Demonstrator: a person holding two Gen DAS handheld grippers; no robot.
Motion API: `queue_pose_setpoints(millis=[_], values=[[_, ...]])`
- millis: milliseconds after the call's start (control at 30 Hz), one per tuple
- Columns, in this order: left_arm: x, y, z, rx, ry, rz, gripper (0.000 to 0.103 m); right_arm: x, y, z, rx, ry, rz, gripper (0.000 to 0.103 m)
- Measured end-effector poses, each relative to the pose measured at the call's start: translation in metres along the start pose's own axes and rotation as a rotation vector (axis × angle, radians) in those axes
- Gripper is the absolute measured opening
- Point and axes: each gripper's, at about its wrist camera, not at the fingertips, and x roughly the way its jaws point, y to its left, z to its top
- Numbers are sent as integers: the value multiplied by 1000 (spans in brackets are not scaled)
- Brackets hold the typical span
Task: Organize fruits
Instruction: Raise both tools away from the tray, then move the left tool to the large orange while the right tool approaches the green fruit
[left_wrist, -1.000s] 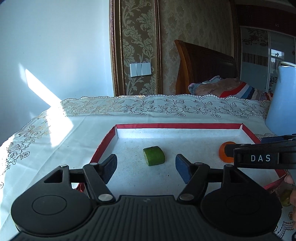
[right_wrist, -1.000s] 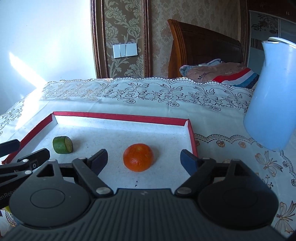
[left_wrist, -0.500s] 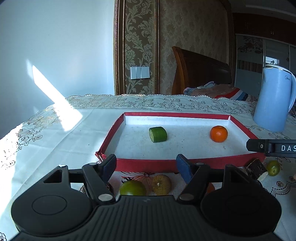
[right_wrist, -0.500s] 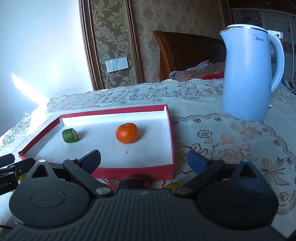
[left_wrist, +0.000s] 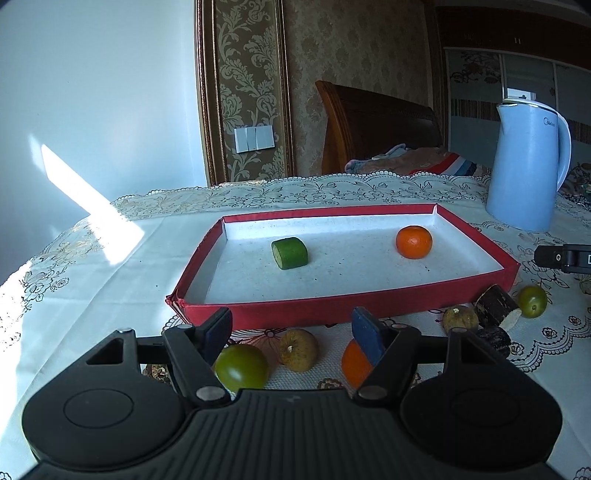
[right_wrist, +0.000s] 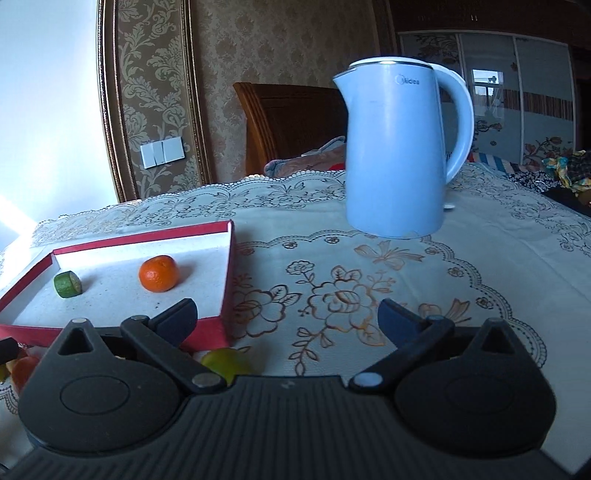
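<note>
A red-rimmed tray (left_wrist: 354, 314) holds a green cut piece (left_wrist: 290, 253) and an orange (left_wrist: 413, 242). My left gripper (left_wrist: 291, 330) hovers open in front of the tray over loose fruit: a green fruit (left_wrist: 242, 367), a brown fruit (left_wrist: 298, 349) and an orange fruit (left_wrist: 351, 365) partly hidden by its right finger. None of them is gripped. My right gripper (right_wrist: 286, 314) is off the tray's (right_wrist: 227, 277) right corner, its jaws opening wide with nothing between them. A green fruit (right_wrist: 225, 360) lies just under its left finger. The right gripper's tip (left_wrist: 561, 256) shows at the left view's right edge.
A pale blue kettle (right_wrist: 395, 147) stands on the lace tablecloth behind and right of the tray. More loose pieces lie by the tray's near right corner: a brown fruit (left_wrist: 460, 319), a dark cut cylinder (left_wrist: 496, 306) and a small green fruit (left_wrist: 532, 301). Flowered cloth stretches right of the tray.
Both grippers drew back from over the tray to its near side, so the loose fruit came into view. The right gripper swung right toward the kettle and its jaws spread wider.
</note>
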Motion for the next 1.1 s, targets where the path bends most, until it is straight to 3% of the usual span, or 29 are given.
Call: queue_pose_setpoints(millis=[133, 400, 533, 733, 867, 967, 1100], values=[[2, 1, 0, -9, 10, 0, 74, 2, -11, -2, 35, 25, 1, 103], [3, 7, 0, -34, 29, -9, 76, 0, 4, -5, -56, 16, 3, 103], [0, 4, 0, -25, 19, -53, 76, 3, 0, -4, -24, 38, -9, 103], [-9, -4, -2, 15, -22, -105, 78, 11, -7, -5, 21, 87, -4, 103], [-5, -17, -4, 82, 8, -139, 82, 10, -4, -6, 4, 82, -7, 103], [-3, -28, -7, 141, 9, -106, 82, 9, -3, -6, 1, 80, -7, 103], [6, -28, -7, 143, 56, -120, 82, 9, -3, -6, -5, 82, -8, 103]])
